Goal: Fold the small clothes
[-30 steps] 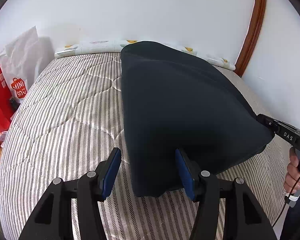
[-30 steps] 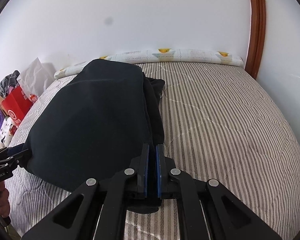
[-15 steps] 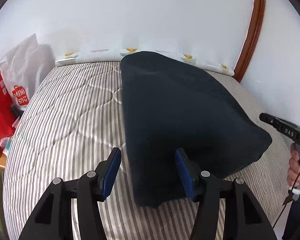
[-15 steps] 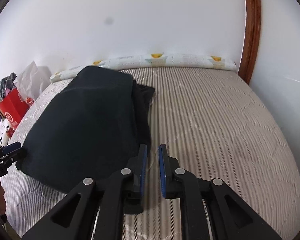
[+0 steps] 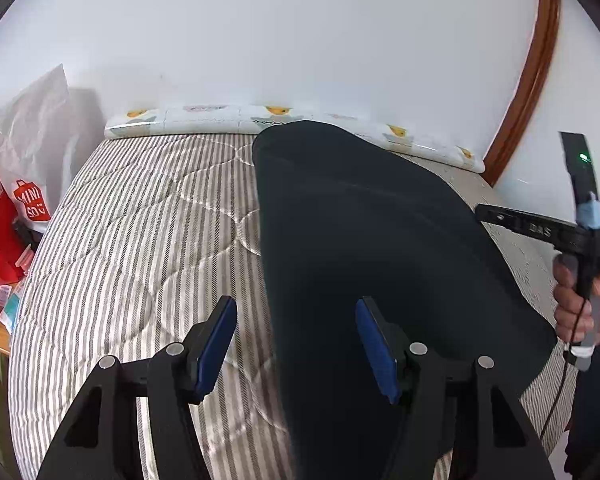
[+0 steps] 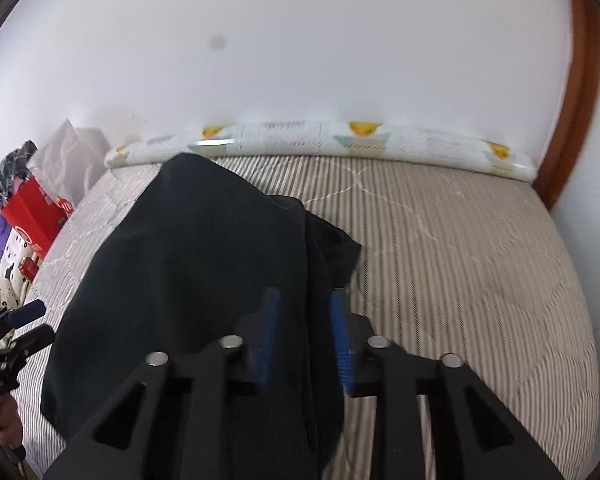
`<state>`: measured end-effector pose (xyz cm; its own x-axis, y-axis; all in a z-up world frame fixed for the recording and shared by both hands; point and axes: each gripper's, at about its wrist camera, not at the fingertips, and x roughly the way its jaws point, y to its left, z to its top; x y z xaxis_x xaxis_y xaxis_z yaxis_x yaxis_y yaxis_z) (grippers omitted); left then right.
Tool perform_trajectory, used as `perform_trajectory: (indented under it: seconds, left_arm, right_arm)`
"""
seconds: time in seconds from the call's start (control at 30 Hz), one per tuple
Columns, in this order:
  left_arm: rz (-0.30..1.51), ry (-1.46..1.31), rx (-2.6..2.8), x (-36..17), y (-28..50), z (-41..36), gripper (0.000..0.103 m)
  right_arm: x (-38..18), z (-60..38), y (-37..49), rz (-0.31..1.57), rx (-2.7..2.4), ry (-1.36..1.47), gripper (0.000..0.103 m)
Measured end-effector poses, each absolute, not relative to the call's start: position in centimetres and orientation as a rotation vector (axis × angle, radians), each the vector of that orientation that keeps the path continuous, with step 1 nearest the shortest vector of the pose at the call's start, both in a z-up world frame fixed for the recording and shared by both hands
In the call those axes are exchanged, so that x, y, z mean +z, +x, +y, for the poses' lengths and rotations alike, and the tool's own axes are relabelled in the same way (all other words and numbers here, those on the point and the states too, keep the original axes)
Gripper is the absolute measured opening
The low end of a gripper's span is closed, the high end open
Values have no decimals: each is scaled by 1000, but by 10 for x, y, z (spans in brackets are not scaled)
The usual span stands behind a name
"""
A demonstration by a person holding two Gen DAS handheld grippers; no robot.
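Right wrist view: right gripper point(image 6: 304, 336) jaws, earlier pinching the dark garment point(image 6: 196, 280), now spread; left gripper point(image 5: 296, 344) jaws stay spread.

Bedroom: striped mattress point(image 5: 140, 248), shopping bags point(image 5: 4, 216)

Striped mattress point(image 6: 460, 260) lies bare right of the dark garment point(image 6: 200, 260); bags point(image 5: 8, 208) crowd its left.

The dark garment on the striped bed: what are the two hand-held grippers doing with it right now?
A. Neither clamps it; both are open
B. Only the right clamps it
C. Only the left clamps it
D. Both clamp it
A: the left hand-held gripper and the right hand-held gripper both show their blue pads spread apart over the dark garment.
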<state>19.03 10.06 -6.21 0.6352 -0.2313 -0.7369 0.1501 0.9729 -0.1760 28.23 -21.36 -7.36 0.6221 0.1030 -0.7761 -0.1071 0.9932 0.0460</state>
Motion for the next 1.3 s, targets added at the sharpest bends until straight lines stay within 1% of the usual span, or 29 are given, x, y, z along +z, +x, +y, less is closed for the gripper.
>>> perform_trajectory:
  seconds: [0.27, 0.3, 0.33, 0.37, 0.43, 0.5, 0.63, 0.73, 0.83, 0.87, 0.9, 1.0, 1.13, 1.17, 1.2, 1.23, 1.27, 1.3]
  left_arm:
    - [848, -135, -241, -80, 205, 104, 60]
    - [849, -137, -244, -82, 206, 104, 60]
    - [853, -136, -246, -83, 208, 103, 60]
    - [854, -138, -249, -84, 208, 103, 60]
    - [862, -147, -259, -85, 208, 104, 60]
    - [871, -156, -277, -85, 207, 104, 60]
    - [856, -115, -271, -83, 202, 98, 60]
    - [855, -110, -261, -81, 198, 97, 60]
    - [850, -114, -271, -77, 189, 97, 60]
    - [848, -114, -272, -77, 186, 98, 60]
    - [846, -116, -276, -76, 183, 97, 60]
    - [840, -120, -276, -76, 176, 98, 60]
    - [843, -140, -280, -77, 169, 99, 60]
    - [843, -141, -279, -77, 167, 99, 60]
    - [845, -137, -271, -78, 166, 98, 61]
    - [845, -131, -262, -78, 165, 97, 62]
    - [839, -122, -254, -77, 163, 96, 62]
    - [831, -111, -246, -76, 161, 95, 63]
  right_arm:
    - [-105, -217, 338, 950, 139, 124, 24]
    - [-107, -217, 343, 952, 142, 139, 18]
    - [-108, -216, 345, 941, 168, 152, 8]
    - [-107, -214, 345, 930, 183, 141, 5]
    - [-96, -217, 337, 874, 174, 101, 3]
    - [-85, -238, 326, 816, 118, 157, 2]
    - [-97, -242, 335, 880, 112, 149, 3]
    - [-91, -235, 327, 886, 98, 86, 6]
    - [-80, -241, 303, 853, 113, 102, 28]
    - [-78, -244, 294, 854, 125, 117, 41]
    - [-78, -246, 285, 856, 136, 133, 48]
    - [-82, -249, 254, 887, 153, 184, 49]
    - [-91, -245, 224, 875, 195, 234, 49]
    - [-96, -243, 222, 874, 194, 240, 47]
    - [-101, -240, 223, 887, 197, 242, 38]
    - [-106, -237, 225, 905, 199, 238, 26]
    - [-109, -235, 226, 915, 200, 238, 9]
    - [-111, -234, 225, 915, 202, 241, 9]
